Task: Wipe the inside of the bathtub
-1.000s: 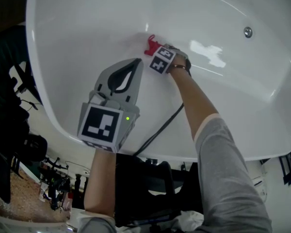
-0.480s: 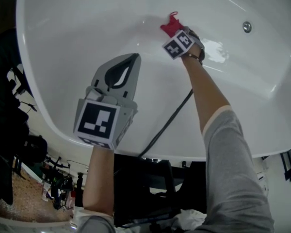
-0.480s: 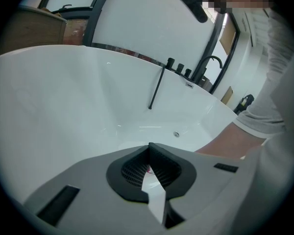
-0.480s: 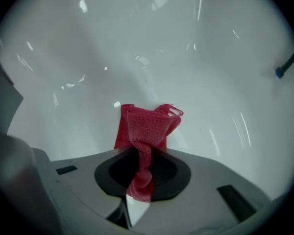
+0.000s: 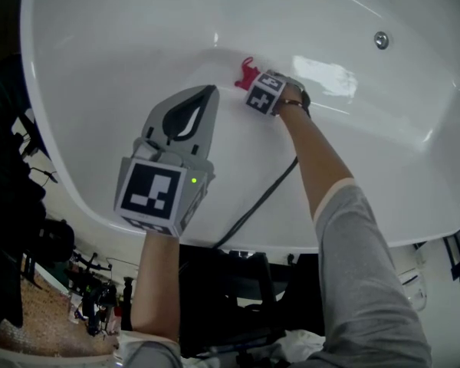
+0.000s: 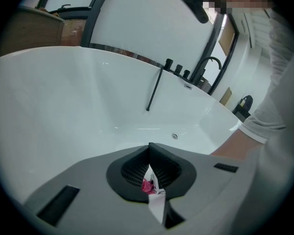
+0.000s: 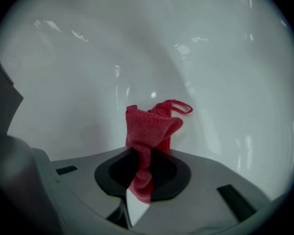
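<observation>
The right gripper, jaws clamped on 1 red cloth, holds it against the white bathtub's curved inner wall for wiping, while the left gripper hovers clear, jaws together and empty.

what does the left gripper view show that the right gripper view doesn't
Only the left gripper view: black tap fittings on the tub's far rim, a round metal fitting on the wall, the person's grey sleeve, and the left gripper, shut and empty. Only the right gripper view: the right gripper shut on the red cloth, its folds and loop up close. Both: the inside of the white bathtub; the left view also catches the cloth, tiny and far off.
</observation>
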`<state>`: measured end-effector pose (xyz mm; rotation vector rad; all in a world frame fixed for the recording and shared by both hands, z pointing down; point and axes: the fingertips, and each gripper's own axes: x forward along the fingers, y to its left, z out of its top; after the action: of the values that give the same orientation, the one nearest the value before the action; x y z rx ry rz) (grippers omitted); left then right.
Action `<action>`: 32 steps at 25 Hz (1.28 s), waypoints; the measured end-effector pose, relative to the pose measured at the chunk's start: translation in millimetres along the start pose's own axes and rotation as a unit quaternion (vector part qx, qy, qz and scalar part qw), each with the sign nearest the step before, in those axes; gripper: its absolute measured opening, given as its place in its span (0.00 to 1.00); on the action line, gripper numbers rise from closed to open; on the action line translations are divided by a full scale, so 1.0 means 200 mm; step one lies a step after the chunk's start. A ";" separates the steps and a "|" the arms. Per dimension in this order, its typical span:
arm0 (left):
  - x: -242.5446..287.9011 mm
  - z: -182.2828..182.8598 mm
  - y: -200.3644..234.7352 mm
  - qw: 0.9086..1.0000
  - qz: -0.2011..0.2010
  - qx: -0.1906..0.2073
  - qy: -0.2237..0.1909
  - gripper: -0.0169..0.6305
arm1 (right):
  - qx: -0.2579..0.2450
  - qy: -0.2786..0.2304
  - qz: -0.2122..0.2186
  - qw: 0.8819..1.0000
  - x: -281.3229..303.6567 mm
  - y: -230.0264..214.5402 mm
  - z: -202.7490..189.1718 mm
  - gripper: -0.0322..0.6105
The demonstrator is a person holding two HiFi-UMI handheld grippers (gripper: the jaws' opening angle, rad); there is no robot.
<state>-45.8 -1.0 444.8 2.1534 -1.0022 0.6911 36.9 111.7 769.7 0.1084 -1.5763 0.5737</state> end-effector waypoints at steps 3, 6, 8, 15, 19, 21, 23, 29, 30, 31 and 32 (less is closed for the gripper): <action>0.00 -0.01 0.00 1.000 0.000 -0.002 0.002 0.03 | -0.024 0.019 0.036 0.999 0.02 0.05 -0.01 0.13; -0.01 -0.02 0.01 1.000 0.002 -0.004 0.005 0.03 | -0.026 0.020 0.037 0.999 0.01 0.03 0.00 0.13; -0.02 -0.05 0.01 1.000 0.003 -0.010 0.012 0.03 | -0.021 0.015 0.034 0.999 0.00 0.02 0.02 0.13; -0.02 -0.08 0.01 1.000 0.007 -0.007 0.017 0.03 | 0.048 -0.057 -0.114 0.991 -0.14 -0.33 0.24 0.13; -0.02 -0.07 0.02 1.000 0.012 -0.012 0.015 0.03 | 0.095 -0.082 -0.161 0.979 -0.15 -0.41 0.26 0.13; -0.02 -0.08 0.03 1.000 0.014 -0.012 0.016 0.03 | 0.074 -0.086 -0.153 0.982 -0.14 -0.37 0.26 0.14; -0.04 -0.10 0.04 0.999 0.017 -0.016 0.032 0.03 | 0.042 -0.083 -0.115 0.989 -0.12 -0.29 0.26 0.14; -0.07 -0.11 0.10 0.998 0.039 -0.016 0.044 0.03 | -0.062 -0.021 0.000 0.998 -0.03 -0.03 0.29 0.14; -0.07 -0.11 0.10 0.998 0.042 -0.016 0.043 0.03 | -0.085 -0.006 0.015 0.996 -0.02 0.01 0.28 0.14; -0.07 -0.10 0.09 0.998 0.044 -0.017 0.043 0.03 | -0.106 0.006 0.023 0.994 -0.02 0.03 0.26 0.14; -0.06 -0.09 0.07 0.998 0.045 -0.019 0.044 0.03 | -0.117 0.015 0.029 0.993 -0.02 0.03 0.24 0.13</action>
<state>-67.7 10.6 451.8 2.0377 -1.0623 0.7961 -9.1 95.0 764.7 -0.1223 -1.6098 0.4294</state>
